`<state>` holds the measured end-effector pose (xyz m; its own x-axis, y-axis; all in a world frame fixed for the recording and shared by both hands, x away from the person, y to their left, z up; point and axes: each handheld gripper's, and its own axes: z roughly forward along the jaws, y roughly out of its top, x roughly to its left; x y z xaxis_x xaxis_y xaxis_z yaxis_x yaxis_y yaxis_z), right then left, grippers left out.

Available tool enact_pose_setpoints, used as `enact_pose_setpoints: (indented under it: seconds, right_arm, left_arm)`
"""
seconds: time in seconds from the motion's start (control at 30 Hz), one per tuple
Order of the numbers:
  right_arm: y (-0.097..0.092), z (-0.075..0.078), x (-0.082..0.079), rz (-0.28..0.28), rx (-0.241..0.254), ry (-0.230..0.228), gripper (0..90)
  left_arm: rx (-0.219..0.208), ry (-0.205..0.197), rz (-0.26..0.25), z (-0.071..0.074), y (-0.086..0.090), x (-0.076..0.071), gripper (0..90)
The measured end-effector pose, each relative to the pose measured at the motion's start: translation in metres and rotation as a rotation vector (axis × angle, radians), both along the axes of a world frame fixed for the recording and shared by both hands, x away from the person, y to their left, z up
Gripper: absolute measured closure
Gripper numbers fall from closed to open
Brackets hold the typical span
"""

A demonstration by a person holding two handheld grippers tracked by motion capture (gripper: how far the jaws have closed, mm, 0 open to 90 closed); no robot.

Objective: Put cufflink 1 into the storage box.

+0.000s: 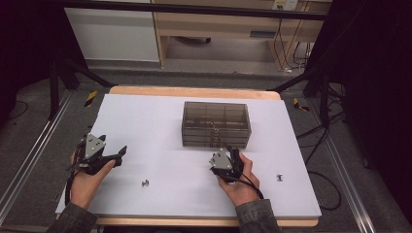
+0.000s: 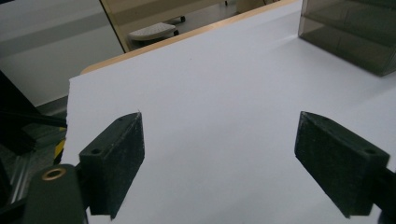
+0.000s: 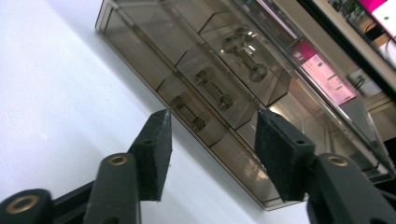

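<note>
1. Nearest, two hands come in from the bottom edge of the high view, each holding a gripper over the white sheet (image 1: 145, 126).
2. Left gripper (image 1: 114, 154) sits near the sheet's left edge; in the left gripper view its jaws stand wide apart with bare sheet between them, holding nothing.
3. Right gripper (image 1: 235, 151) sits just in front of the box (image 1: 216, 124); in the right gripper view its jaws are partly apart, empty, aimed at the box's front.
4. A small metal part (image 1: 145, 183) lies on the sheet between the hands, well apart from both; another (image 1: 280, 177) lies right of the right hand.
5. Farther off, the box, smoky clear plastic, stands mid-sheet; its compartments hold dumbbell-shaped metal pieces (image 3: 212, 88).
</note>
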<state>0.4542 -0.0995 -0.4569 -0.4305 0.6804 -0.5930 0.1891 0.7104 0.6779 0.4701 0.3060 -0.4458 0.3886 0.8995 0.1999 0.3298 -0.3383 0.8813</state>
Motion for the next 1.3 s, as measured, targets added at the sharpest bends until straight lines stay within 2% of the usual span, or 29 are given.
enact_pose_setpoints:
  seconds: [0.13, 0.3, 0.4, 0.57, 0.73, 0.97, 1.13, 1.3]
  right_arm:
    - [0.007, -0.003, -0.001, 0.019, -0.094, -0.022, 45.3]
    - [0.014, -0.007, -0.003, 0.027, -0.201, -0.061, 49.7]
    - [0.018, -0.011, -0.003, 0.032, -0.277, -0.076, 52.6]
    - [0.026, -0.015, -0.001, 0.040, -0.424, -0.137, 55.9]
    - [0.033, -0.018, 0.003, 0.064, -0.538, -0.189, 60.2]
    - [0.039, -0.025, 0.018, 0.068, -0.606, -0.197, 63.2]
    - [0.041, -0.029, 0.024, 0.065, -0.619, -0.195, 66.3]
    - [0.041, -0.030, 0.027, 0.072, -0.613, -0.212, 69.7]
  left_arm:
    - [-0.009, 0.017, -0.010, -0.006, 0.000, 0.001, 11.3]
    - [-0.002, -0.001, -0.028, -0.008, 0.001, 0.002, 8.9]
    - [-0.025, 0.006, -0.023, -0.010, 0.003, 0.003, 8.8]
    - [-0.030, 0.012, -0.020, -0.011, 0.004, 0.004, 8.8]
    - [-0.031, 0.024, -0.027, -0.012, 0.004, 0.005, 8.9]
    - [-0.026, 0.031, -0.030, -0.013, 0.002, 0.005, 9.1]
    - [-0.032, 0.035, -0.036, -0.013, 0.004, 0.006, 9.5]
    - [-0.035, 0.037, -0.034, -0.013, 0.005, 0.006, 9.7]
